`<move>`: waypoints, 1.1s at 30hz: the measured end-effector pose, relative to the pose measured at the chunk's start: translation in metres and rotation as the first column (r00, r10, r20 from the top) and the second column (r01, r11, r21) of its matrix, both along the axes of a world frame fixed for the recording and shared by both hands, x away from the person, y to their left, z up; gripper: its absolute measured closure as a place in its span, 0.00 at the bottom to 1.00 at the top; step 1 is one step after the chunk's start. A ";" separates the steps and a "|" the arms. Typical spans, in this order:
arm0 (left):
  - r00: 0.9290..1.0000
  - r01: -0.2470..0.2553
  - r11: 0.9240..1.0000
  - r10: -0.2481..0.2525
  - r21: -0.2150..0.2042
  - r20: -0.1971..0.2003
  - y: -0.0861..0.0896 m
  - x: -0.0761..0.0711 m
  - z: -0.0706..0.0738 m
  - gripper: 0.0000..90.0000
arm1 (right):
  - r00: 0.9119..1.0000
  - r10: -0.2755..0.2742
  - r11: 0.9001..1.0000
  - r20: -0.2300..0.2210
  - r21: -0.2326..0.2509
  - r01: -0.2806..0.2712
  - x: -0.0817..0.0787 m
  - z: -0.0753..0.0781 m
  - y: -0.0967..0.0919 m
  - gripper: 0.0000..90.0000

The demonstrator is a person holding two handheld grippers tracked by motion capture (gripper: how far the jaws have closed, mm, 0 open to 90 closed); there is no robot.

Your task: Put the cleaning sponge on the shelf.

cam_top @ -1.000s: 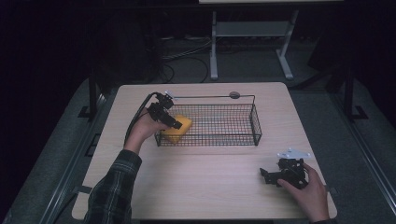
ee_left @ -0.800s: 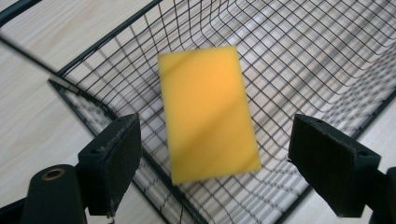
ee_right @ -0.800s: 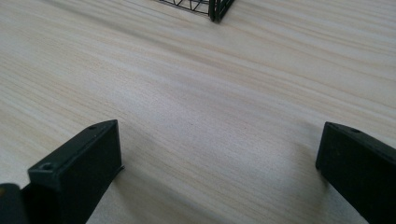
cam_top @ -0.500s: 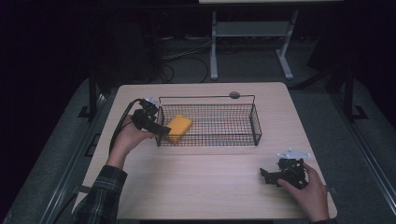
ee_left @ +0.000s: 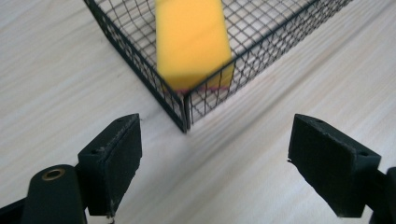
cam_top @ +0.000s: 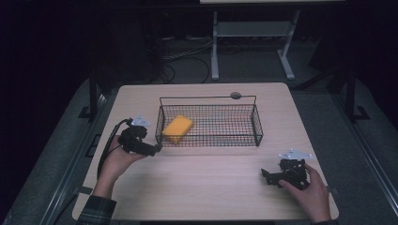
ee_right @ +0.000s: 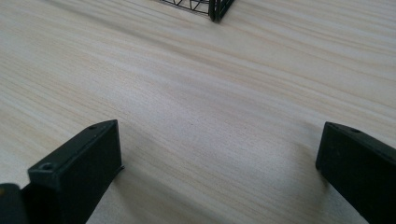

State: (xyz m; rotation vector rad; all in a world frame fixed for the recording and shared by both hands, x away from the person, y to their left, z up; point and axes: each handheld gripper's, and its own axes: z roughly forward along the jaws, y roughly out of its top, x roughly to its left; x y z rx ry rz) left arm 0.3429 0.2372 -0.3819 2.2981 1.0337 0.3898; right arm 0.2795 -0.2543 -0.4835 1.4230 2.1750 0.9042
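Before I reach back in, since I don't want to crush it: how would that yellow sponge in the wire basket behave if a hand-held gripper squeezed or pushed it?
The yellow sponge looks like soft foam, so it would probably squash under the jaws. It seems light for its bulk. Its flat block shape suggests it will slide, not roll, though the wire basket mesh may snag it.

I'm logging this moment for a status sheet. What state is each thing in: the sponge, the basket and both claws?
Yellow sponge: lying in the basket's left end, free of either claw.
Wire basket: upright on the table, holding just the sponge.
Left claw: open, empty, just outside the basket's near left corner.
Right claw: open, empty, low over bare table.
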 end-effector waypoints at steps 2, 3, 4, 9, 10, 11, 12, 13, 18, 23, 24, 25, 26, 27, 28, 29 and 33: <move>1.000 -0.001 1.000 0.001 -0.004 0.008 0.003 -0.007 -0.003 0.19 | 1.000 0.000 1.000 0.000 0.000 0.000 0.000 0.000 0.000 0.00; 1.000 -0.001 1.000 0.001 -0.007 0.012 0.004 -0.009 -0.005 0.19 | 1.000 0.000 1.000 0.000 0.000 0.000 0.000 0.000 0.000 0.00; 1.000 0.000 1.000 0.000 -0.009 0.015 0.005 -0.013 -0.008 0.19 | 1.000 0.000 1.000 0.000 0.000 0.000 0.000 0.000 0.000 0.00; 1.000 0.000 1.000 0.000 -0.002 0.030 0.011 -0.027 -0.019 0.19 | 1.000 0.000 1.000 0.000 0.000 0.000 0.000 0.000 0.000 0.00; 1.000 -0.002 1.000 0.002 -0.003 0.027 0.013 -0.030 -0.021 0.19 | 1.000 0.000 1.000 0.000 0.000 0.000 0.000 0.000 0.000 0.00; 1.000 -0.002 1.000 0.002 0.001 0.026 0.014 -0.032 -0.023 0.19 | 1.000 0.000 1.000 0.000 0.000 0.000 0.000 0.000 0.000 0.00; 1.000 -0.005 1.000 0.005 0.002 0.029 0.015 -0.035 -0.026 0.19 | 1.000 0.000 1.000 0.000 0.000 0.000 0.000 0.000 0.000 0.00; 0.999 -0.010 1.000 0.010 -0.001 0.031 0.016 -0.038 -0.029 0.19 | 1.000 0.000 1.000 0.000 0.000 0.000 0.000 0.000 0.000 0.00; 0.999 -0.024 1.000 0.024 -0.013 0.038 0.022 -0.052 -0.040 0.19 | 1.000 0.000 1.000 0.001 0.000 0.000 0.000 0.000 0.000 0.00; 0.998 -0.028 0.999 0.029 -0.025 0.048 0.026 -0.064 -0.053 0.19 | 1.000 0.001 1.000 0.001 0.000 -0.001 0.000 0.000 0.000 0.00; 0.998 -0.030 0.999 0.031 -0.021 0.049 0.027 -0.066 -0.055 0.19 | 1.000 0.001 1.000 0.001 0.000 -0.001 0.000 0.000 0.000 0.00; 0.998 -0.034 0.999 0.035 -0.023 0.046 0.028 -0.068 -0.057 0.19 | 1.000 0.000 1.000 0.000 0.000 0.000 0.000 0.000 0.000 0.00; 0.998 -0.036 0.999 0.037 -0.031 0.045 0.029 -0.069 -0.058 0.19 | 1.000 0.001 1.000 0.001 0.000 -0.001 0.000 0.000 0.000 0.00; 0.998 -0.037 0.999 0.039 -0.035 0.043 0.030 -0.070 -0.059 0.19 | 1.000 0.001 1.000 0.001 0.000 -0.001 0.000 0.000 0.000 0.00; 0.998 -0.042 0.998 0.044 -0.038 0.042 0.031 -0.072 -0.061 0.19 | 1.000 0.001 1.000 0.001 0.000 -0.001 0.000 0.000 0.000 0.00; 0.998 -0.042 0.998 0.043 -0.038 0.045 0.031 -0.073 -0.062 0.19 | 1.000 0.001 1.000 0.001 0.000 -0.001 0.000 0.000 0.000 0.00; 0.998 -0.045 0.998 0.047 -0.034 0.042 0.033 -0.076 -0.067 0.19 | 1.000 0.000 1.000 0.000 0.001 0.000 0.000 0.000 0.000 0.00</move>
